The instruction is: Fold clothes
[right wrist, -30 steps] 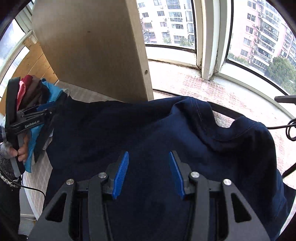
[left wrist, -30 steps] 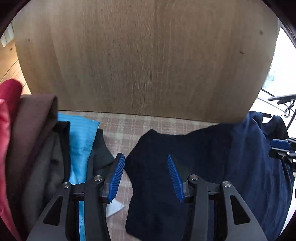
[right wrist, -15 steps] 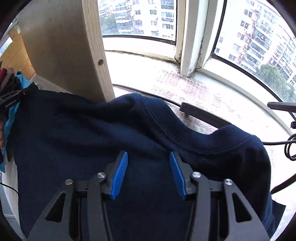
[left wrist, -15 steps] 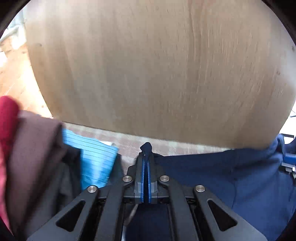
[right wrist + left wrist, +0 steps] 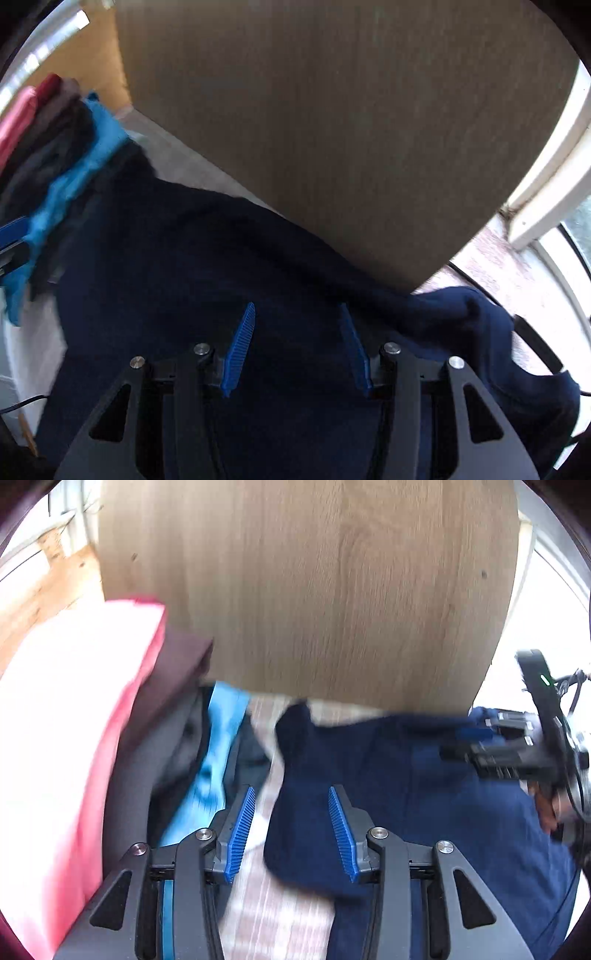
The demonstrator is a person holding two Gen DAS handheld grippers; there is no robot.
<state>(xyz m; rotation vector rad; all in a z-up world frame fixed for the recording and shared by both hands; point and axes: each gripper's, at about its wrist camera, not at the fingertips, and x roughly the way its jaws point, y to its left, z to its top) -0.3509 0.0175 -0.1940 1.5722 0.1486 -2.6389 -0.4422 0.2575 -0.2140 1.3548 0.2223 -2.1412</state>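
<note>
Left wrist view shows you the navy garment [image 5: 406, 782] spread over the checked tablecloth [image 5: 266, 908], one corner peaked up against the wooden panel [image 5: 314, 590] and its far end spilling off the table's right edge. Your left gripper [image 5: 291, 830] hangs over the garment's near left edge with its jaws apart and nothing between them; your right gripper [image 5: 297, 349] is likewise spread wide above the cloth's middle, gripping nothing. The risk, as I judge it, is that the overhanging end drags the whole garment off the table if you lift only one side, or that you pinch a single layer and the fold comes out crooked. The left gripper also sits just beside the stack of folded clothes [image 5: 122, 738], so a wide sweep could topple it. Both views are blurred, so edges are hard to place. By count: one navy garment, two grippers, one stack with about five pieces showing (pink, maroon-brown, grey, bright blue, dark), one wooden panel, one tablecloth.
</note>
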